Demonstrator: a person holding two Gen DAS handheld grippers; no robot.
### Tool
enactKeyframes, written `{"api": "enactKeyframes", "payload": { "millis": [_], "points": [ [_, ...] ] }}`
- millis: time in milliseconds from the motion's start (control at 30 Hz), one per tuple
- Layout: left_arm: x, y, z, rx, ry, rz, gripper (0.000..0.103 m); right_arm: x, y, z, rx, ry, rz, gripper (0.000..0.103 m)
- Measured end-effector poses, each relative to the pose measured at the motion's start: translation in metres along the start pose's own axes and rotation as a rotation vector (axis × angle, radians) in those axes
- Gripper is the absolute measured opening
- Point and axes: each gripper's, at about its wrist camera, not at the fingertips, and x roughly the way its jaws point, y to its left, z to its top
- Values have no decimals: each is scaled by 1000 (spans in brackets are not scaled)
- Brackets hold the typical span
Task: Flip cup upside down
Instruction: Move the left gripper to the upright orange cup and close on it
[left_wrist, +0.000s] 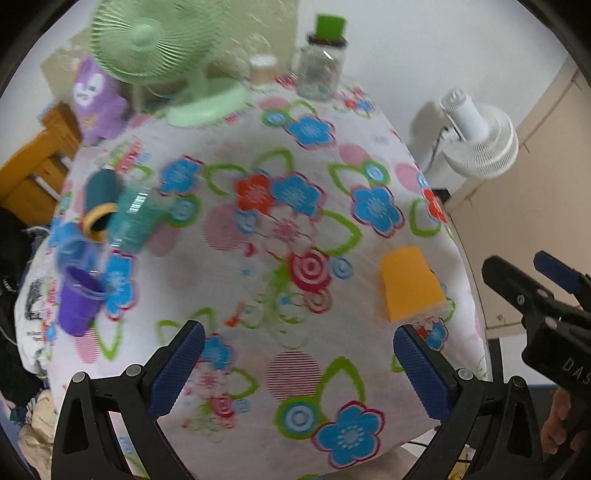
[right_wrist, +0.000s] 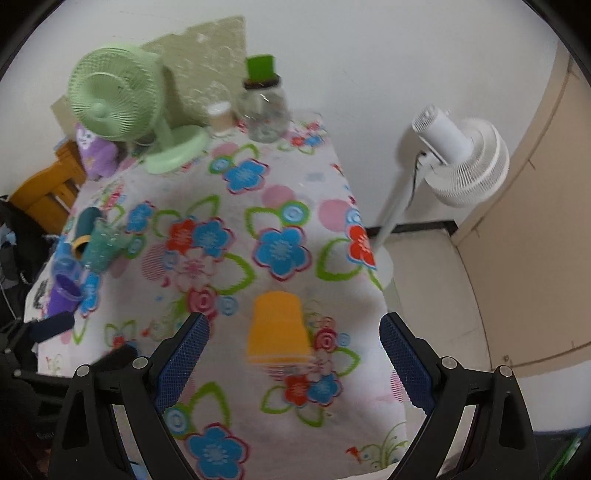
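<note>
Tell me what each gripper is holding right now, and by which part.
Nothing is held. The left gripper and right gripper are both open and empty; the orange cup stands upside down on the tablecloth, untouched.

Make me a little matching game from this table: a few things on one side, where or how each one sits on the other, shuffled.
Things:
1. orange cup
2. purple cup
3. green fan
4. glass jar

Descriptions:
A. far end of the table, green lid
B. mouth down, near the right edge
C. left edge, mouth up
D. far left corner, on a round base

Pairs: 1-B, 2-C, 3-D, 4-A
</note>
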Motion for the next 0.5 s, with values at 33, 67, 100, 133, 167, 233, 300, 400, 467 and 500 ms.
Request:
{"api": "enactKeyframes", "payload": {
  "millis": [33, 67, 100, 133, 167, 233, 300, 400, 467, 500],
  "points": [
    [7, -6, 1, 8, 8, -5, 103, 5, -6, -1, 6, 7, -3, 95],
    [13, -12, 2, 15, 15, -9, 103, 10, -10, 0, 9, 11, -4, 95],
    [18, -17, 4, 20, 21, -14, 103, 16, -16, -1, 14, 17, -5, 95],
    [25, -24, 5, 25, 27, -23, 103, 20, -20, -1, 18, 24, -6, 95],
    [31, -29, 7, 28, 35, -31, 103, 25, -23, -1, 22, 32, -7, 95],
    [41, -38, 11, 32, 48, -48, 103, 33, -32, -1, 36, 41, -10, 95],
    [51, -48, 15, 33, 65, -66, 103, 40, -41, -2, 51, 48, -13, 95],
    [67, -63, 20, 40, 92, -97, 103, 48, -53, -1, 73, 56, -21, 95],
    [77, -73, 23, 43, 105, -117, 103, 54, -62, -1, 90, 66, -29, 95],
    [81, -77, 23, 42, 111, -126, 103, 56, -65, -1, 96, 73, -31, 95]
  ]
}}
